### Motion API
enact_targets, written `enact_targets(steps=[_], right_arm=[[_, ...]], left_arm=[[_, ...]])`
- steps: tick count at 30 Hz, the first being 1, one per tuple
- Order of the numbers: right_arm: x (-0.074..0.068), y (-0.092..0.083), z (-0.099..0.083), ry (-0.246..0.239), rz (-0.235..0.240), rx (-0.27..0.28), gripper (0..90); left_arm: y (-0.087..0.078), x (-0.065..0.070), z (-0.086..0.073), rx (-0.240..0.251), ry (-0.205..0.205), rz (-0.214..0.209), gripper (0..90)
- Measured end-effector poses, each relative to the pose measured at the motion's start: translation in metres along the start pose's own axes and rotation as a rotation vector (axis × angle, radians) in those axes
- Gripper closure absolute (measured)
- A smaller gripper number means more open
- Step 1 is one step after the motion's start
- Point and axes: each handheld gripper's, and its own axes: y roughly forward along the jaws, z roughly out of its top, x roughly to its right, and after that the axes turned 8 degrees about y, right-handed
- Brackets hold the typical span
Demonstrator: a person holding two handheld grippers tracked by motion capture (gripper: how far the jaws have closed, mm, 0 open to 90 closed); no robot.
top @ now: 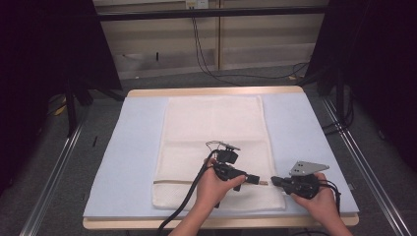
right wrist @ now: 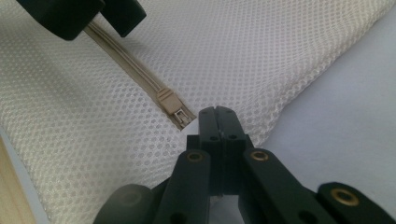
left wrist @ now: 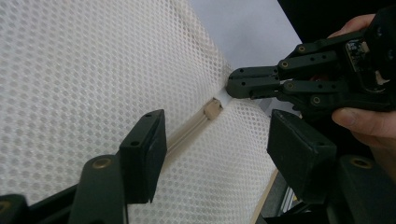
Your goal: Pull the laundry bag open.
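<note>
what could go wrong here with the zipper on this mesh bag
1. The left gripper has its fingers open, straddling the zipper, well short of the slider; closing here may catch only mesh or the zipper track.
2. The right gripper is shut at the edge of the mesh bag, just beside the slider. What it pinches is unclear; if it holds little, the bag may slide on the blue mat when the slider is pulled.

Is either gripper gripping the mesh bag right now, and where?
The right gripper is shut on the mesh bag, pinching fabric just past the zipper end. The left gripper holds nothing.
</note>
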Motion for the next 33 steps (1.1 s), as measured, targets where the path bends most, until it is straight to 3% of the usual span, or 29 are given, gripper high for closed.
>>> enact_targets(steps=[6, 11, 13, 16, 19, 22, 27, 28, 33], right_arm=[[0.000, 0.000, 0.000, 0.003, 0.000, 0.000, 90.0], [0.000, 0.000, 0.000, 0.006, -0.001, 0.002, 90.0], [0.000, 0.000, -0.001, 0.007, -0.001, 0.003, 90.0], [0.000, 0.000, 0.000, 0.006, 0.000, 0.000, 90.0], [0.000, 0.000, 0.000, 0.008, 0.001, 0.000, 90.0], [0.000, 0.000, 0.000, 0.008, 0.001, 0.000, 90.0], [0.000, 0.000, -0.001, 0.006, -0.003, 0.002, 90.0], [0.000, 0.001, -0.001, 0.009, -0.003, 0.000, 90.0], [-0.001, 0.001, -0.001, 0.002, -0.005, 0.003, 90.0]], left_arm=[[0.010, 0.002, 0.000, -0.018, -0.028, 0.010, 45.4], [0.013, 0.001, 0.001, -0.043, -0.014, 0.030, 48.0], [0.017, 0.002, 0.002, -0.012, -0.061, 0.038, 48.9], [0.018, 0.000, 0.003, -0.034, -0.048, 0.038, 52.4], [0.026, 0.005, 0.003, -0.046, -0.092, 0.014, 55.4], [0.029, 0.005, 0.004, -0.070, -0.065, 0.033, 57.4], [0.037, 0.005, 0.006, -0.056, -0.128, 0.037, 63.7], [0.040, 0.006, 0.007, -0.069, -0.127, 0.059, 65.6], [0.045, 0.005, 0.007, -0.070, -0.159, 0.064, 79.1]])
